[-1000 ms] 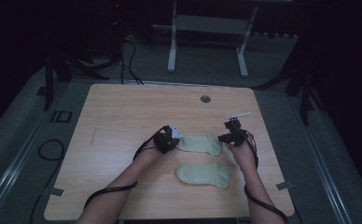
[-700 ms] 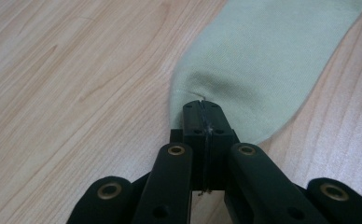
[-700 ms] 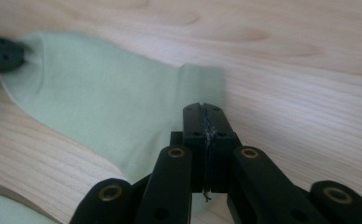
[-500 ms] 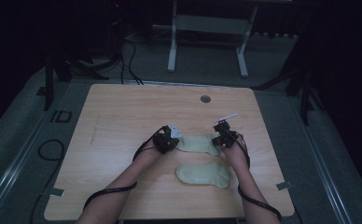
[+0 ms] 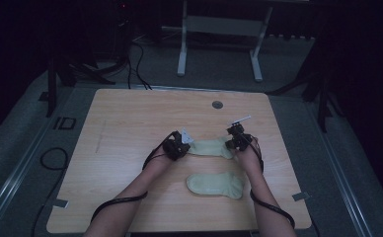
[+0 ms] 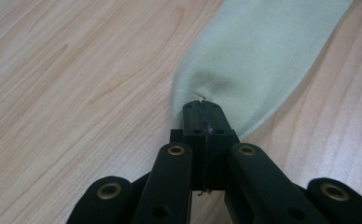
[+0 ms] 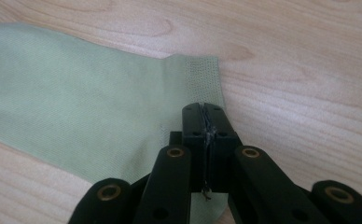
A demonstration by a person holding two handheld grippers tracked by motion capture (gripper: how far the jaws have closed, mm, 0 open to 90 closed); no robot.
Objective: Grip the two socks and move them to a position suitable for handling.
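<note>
Two pale green socks on desk (image 5: 130, 128). Far sock (image 5: 210, 148) flat, smooth; left gripper (image 5: 179, 146) fingers clenched on toe, right gripper (image 5: 235, 139) fingers clenched on ribbed cuff. Near sock (image 5: 215, 184) untouched.

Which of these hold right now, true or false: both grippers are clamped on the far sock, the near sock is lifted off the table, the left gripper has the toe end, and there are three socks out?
1. Both the left gripper and the right gripper are shut on the far sock. True.
2. The near sock is lifted off the table. False: it lies flat, untouched.
3. The left gripper pinches the rounded toe end. True, as far as the left gripper view shows.
4. Three socks are out. False: two.
</note>
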